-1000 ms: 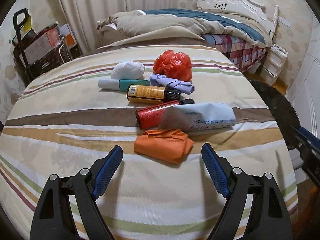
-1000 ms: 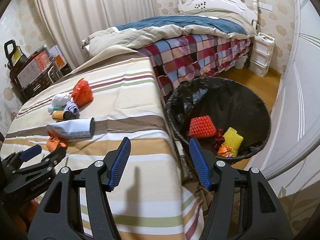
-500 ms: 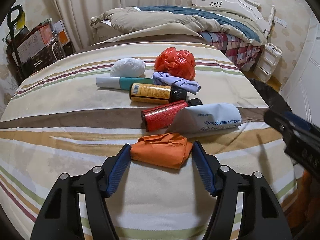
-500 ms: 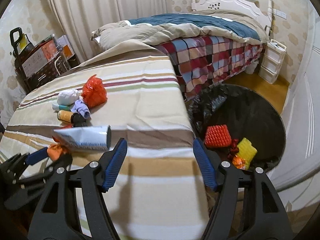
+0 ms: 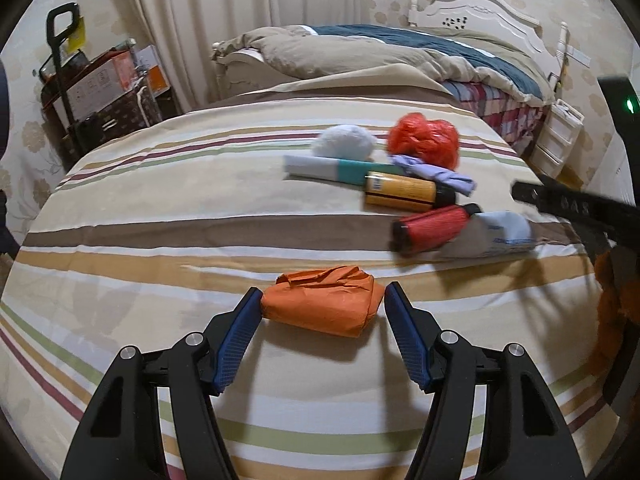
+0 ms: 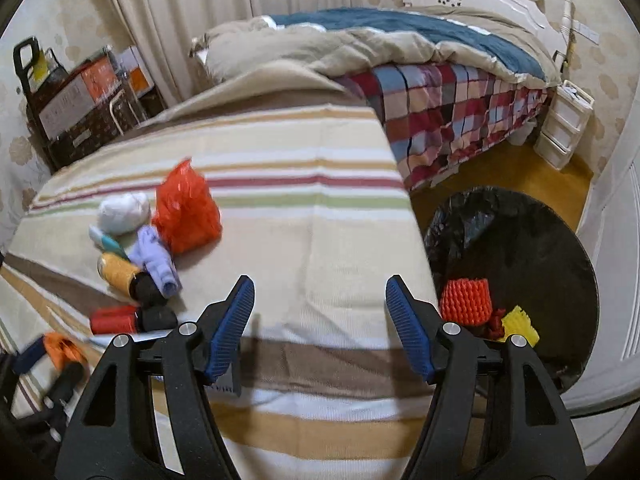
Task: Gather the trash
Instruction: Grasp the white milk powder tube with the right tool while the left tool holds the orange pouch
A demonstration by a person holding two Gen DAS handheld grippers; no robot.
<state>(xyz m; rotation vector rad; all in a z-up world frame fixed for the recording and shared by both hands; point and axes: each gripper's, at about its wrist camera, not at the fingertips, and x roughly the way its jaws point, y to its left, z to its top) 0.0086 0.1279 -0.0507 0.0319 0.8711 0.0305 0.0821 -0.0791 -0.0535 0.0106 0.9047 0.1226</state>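
1. Since a second ago the left gripper (image 5: pixel 322 308) has moved in on the orange wad (image 5: pixel 320 306) and narrowed; its pads now bracket the wad, the left pad touching, the right pad just beside it, so the grip is not yet firm.
2. Meanwhile the right gripper (image 6: pixel 320 312) has swung from the bin (image 6: pixel 516 276) back over the bed (image 6: pixel 280 200), and it hangs open and empty.
3. Bracketing the wad across its long axis suits soft crumpled paper: I judge it will squash a little and hold once squeezed.
4. Remaining trash lies at 1 o'clock from the left gripper: red can (image 5: pixel 434 228), white tube (image 5: pixel 504 234), yellow bottle (image 5: pixel 404 194), teal tube (image 5: pixel 332 168), lilac cloth (image 5: pixel 434 174), white ball (image 5: pixel 344 142), red bag (image 5: pixel 424 140). Motion blur may hide exact contacts there.
5. Clustering keeps pieces in easy reach of either side.
6. Bare bed lies at 9 o'clock of the wad, so lifting is unobstructed.
7. In the right view the bin sits off the bed edge at 3 o'clock, already holding red and yellow netting; the left load must cross the right gripper's space to reach it.
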